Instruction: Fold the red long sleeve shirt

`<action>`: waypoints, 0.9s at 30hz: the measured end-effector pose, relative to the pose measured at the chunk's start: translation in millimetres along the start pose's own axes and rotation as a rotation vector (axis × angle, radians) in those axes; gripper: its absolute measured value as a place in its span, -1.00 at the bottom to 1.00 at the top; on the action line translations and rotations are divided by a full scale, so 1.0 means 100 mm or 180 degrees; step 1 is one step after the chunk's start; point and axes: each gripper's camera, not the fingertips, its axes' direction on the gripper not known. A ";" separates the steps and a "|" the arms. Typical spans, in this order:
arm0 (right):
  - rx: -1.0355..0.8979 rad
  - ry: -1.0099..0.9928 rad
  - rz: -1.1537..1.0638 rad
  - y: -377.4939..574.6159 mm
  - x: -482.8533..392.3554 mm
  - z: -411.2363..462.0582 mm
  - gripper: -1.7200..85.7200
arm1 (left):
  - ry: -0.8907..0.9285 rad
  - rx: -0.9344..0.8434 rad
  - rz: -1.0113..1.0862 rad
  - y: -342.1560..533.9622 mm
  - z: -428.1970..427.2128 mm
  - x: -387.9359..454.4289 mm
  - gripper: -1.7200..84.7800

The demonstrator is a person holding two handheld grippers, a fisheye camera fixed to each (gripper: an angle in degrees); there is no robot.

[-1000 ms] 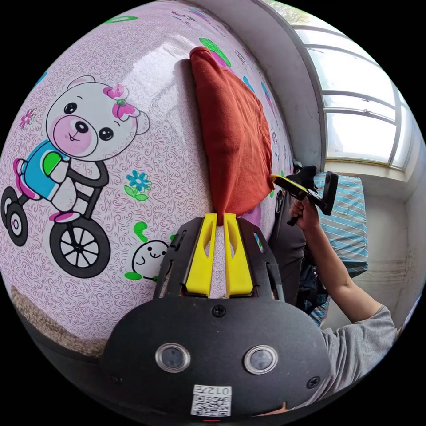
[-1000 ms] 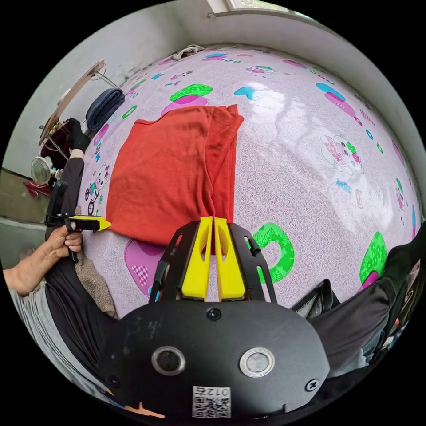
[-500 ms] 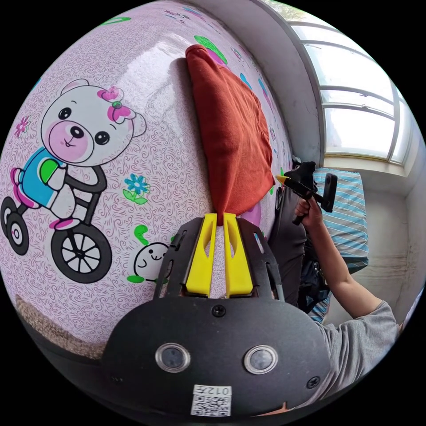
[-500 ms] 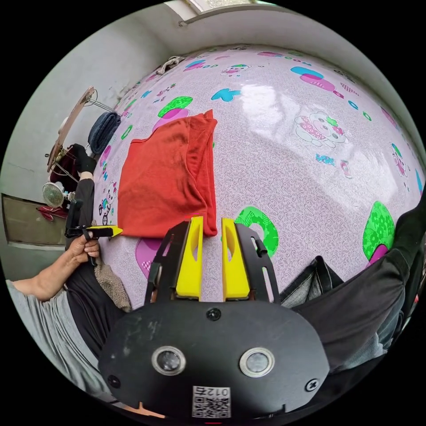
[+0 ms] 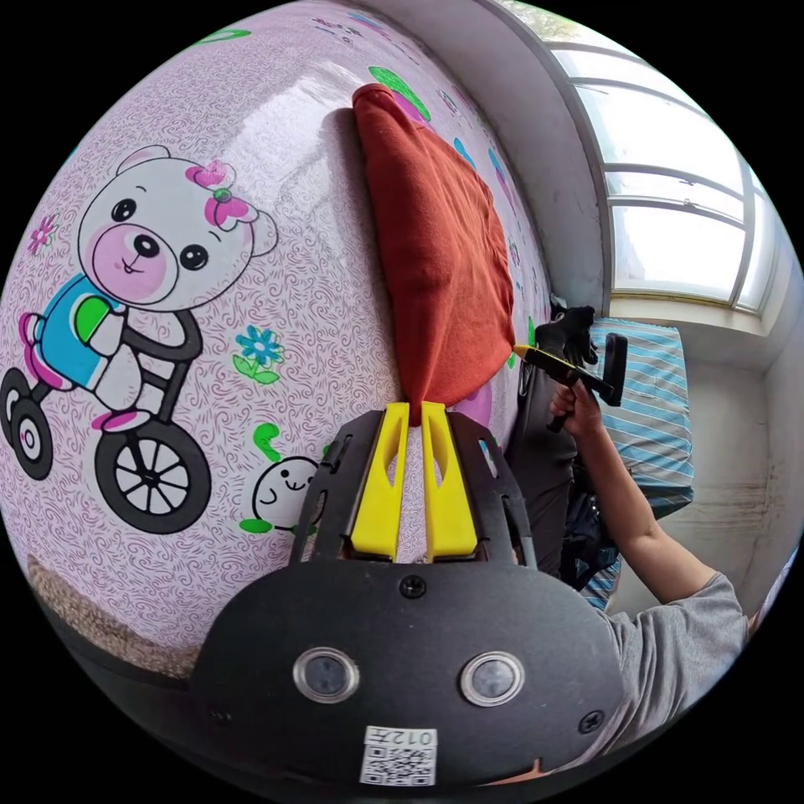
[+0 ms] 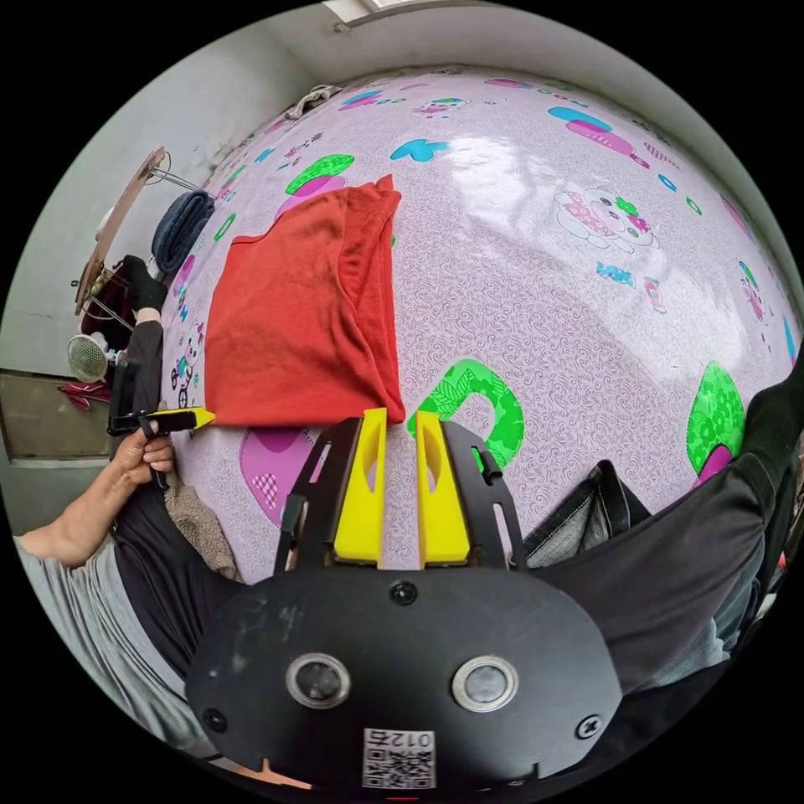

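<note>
The red long sleeve shirt [image 5: 444, 251] [image 6: 293, 327] lies folded into a flat rectangle on the pink cartoon-print mat [image 5: 293, 276] [image 6: 544, 318]. My left gripper [image 5: 415, 408] is shut on one near corner of it, and in the right gripper view it [image 6: 205, 416] meets that corner as a single yellow wedge. At the other near corner my right gripper [image 6: 400, 414] is open, the shirt's tip lying just at its jaw tips. In the left gripper view the right gripper [image 5: 521, 347] touches the shirt's edge, held by a hand.
A rolled dark blue towel [image 6: 180, 226] lies at the mat's far left, with a small fan [image 6: 84, 356] beyond. A wall and window [image 5: 678, 251] border the mat. Striped bedding [image 5: 653, 419] and the person's dark-trousered legs [image 6: 670, 578] lie near the mat's near edge.
My right gripper was shut on the shirt's corner, then opened and let it go. The left gripper has kept its hold, and the shirt still lies flat.
</note>
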 end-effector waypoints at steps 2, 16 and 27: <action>0.0080 -0.0166 0.0104 -0.07 0.10 -0.11 -0.78 | 0.0014 -0.0001 -0.0017 -0.01 -0.03 0.00 -0.94; -0.0793 -0.0567 0.0090 -0.48 0.58 -0.35 -0.92 | -0.0038 -0.0558 0.0150 0.05 -0.30 0.15 -0.90; -0.0077 -0.0923 0.0016 -1.24 1.34 -0.85 -0.69 | 0.0286 0.0588 -0.0058 -0.18 -1.42 0.02 -0.76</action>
